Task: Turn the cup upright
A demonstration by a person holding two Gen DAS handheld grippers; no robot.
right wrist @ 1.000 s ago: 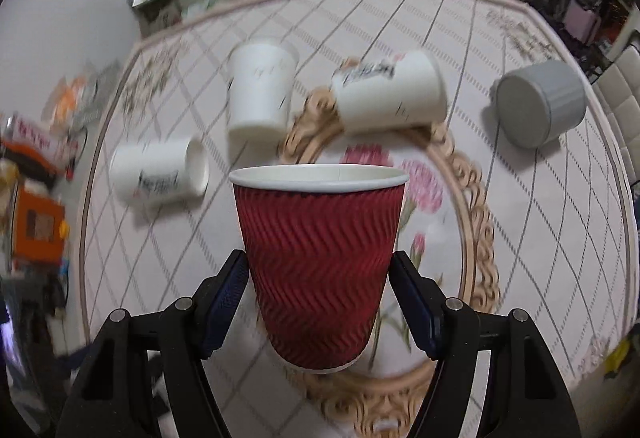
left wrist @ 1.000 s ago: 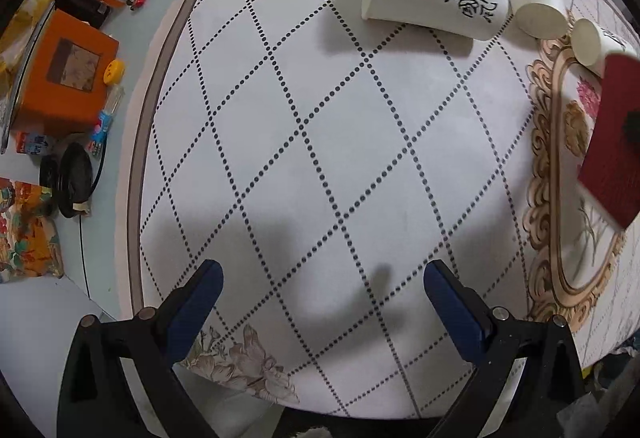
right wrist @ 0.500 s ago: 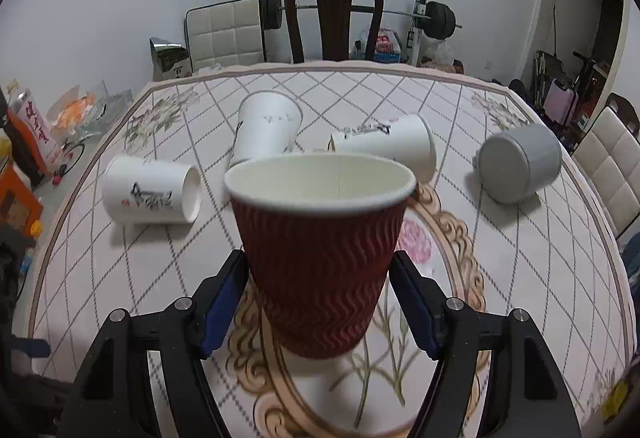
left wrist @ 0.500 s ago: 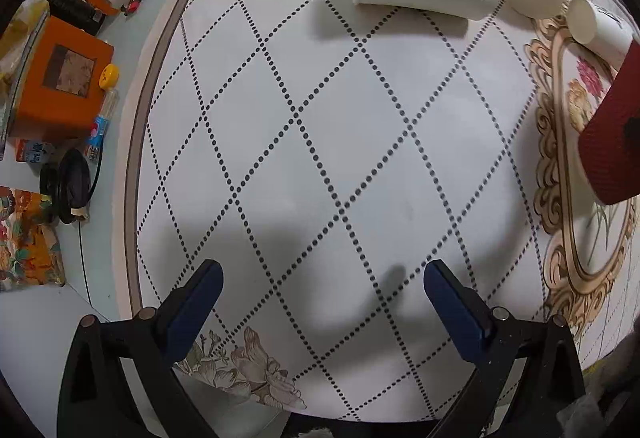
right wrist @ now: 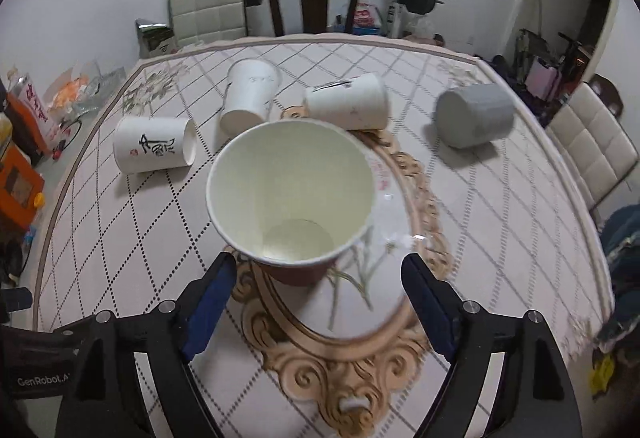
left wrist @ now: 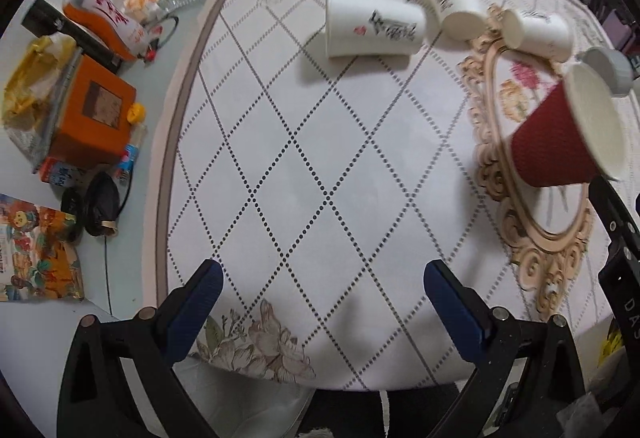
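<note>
The red cup [right wrist: 290, 198] stands upright at the centre of the right wrist frame, on the table's [right wrist: 500, 238] gold-framed medallion, just beyond the right gripper [right wrist: 316, 302], whose jaws are now spread clear of it; half a second ago they flanked it closely. The left gripper [left wrist: 320, 302] hangs released, low in its frame.

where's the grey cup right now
Grey cup lies on its side at the table's far right in the right wrist view, right of the white cup, beyond the red cup.
</note>
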